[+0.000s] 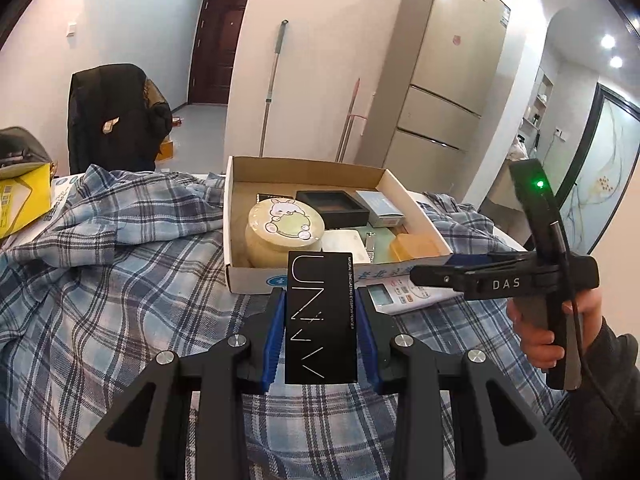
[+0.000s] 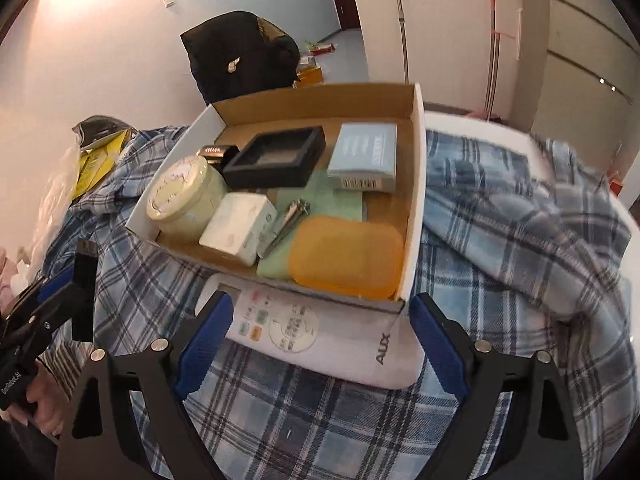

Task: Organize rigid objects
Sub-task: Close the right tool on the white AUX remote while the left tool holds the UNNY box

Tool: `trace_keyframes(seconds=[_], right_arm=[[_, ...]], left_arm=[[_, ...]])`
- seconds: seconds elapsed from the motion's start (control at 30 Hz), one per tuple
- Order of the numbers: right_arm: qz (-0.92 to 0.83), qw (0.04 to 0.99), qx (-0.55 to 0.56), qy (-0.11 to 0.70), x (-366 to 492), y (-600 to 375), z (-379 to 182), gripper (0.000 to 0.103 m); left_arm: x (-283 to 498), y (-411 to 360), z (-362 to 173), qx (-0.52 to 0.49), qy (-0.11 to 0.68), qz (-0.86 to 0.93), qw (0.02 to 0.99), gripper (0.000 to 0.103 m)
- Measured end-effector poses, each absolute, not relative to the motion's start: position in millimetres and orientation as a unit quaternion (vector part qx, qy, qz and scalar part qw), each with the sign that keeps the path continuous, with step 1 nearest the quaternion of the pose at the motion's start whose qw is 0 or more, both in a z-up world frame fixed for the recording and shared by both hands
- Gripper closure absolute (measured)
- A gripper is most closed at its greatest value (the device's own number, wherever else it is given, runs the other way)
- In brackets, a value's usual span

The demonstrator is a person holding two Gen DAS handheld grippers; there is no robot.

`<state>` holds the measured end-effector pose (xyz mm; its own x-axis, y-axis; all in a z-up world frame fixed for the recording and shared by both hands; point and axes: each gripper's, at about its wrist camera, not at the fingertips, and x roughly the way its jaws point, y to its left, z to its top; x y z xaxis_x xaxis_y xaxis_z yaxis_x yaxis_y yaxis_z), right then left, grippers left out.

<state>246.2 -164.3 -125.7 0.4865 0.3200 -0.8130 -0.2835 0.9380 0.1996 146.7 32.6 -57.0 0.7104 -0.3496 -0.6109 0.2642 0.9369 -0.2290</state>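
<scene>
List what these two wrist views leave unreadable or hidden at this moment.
- Remote control: its far end sits under the cardboard box in the right wrist view.
- Small dark item in the box: mostly behind the round jar and black tray.
- Black carton in the left hand-held gripper: only the front face shows.
- Plaid cloth: motion-blurred at right.

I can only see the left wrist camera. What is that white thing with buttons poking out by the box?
Observer: A remote control, lying on the plaid cloth against the cardboard box.
Operator: Are the other tongs grabbing it?
Observer: No. The right tongs are open, one finger on each side of it.
Operator: What's beside the orange case?
Observer: Nail clippers, lying on a green sheet left of the orange case.
</scene>
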Motion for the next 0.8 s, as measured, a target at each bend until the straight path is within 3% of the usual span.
trace_keyframes(seconds=[0.23, 0.47, 0.67, 0.73, 0.8], right_arm=[[0.173, 0.852, 0.021, 0.493, 231, -162, -128, 0.014], [0.245, 0.818, -0.058, 0.517, 179, -128, -129, 0.013], [0.228, 0.845, -0.070, 0.479, 179, -104, -109, 0.013], [0.218, 0.847, -0.082, 0.478, 189, -94, -113, 0.014], [0.205, 0.847, -0.100, 0.481, 195, -88, -121, 0.022]], left_arm=[[147, 31, -58, -0.063, 0.347, -0.171, 0.920, 0.067], [144, 34, -56, -0.069, 0.340, -0.165, 0.923, 0.067], [146, 36, -56, -0.073, 0.340, -0.161, 0.924, 0.067], [146, 36, -56, -0.072, 0.340, -0.160, 0.924, 0.067], [146, 36, -57, -0.072, 0.341, -0.161, 0.923, 0.067]])
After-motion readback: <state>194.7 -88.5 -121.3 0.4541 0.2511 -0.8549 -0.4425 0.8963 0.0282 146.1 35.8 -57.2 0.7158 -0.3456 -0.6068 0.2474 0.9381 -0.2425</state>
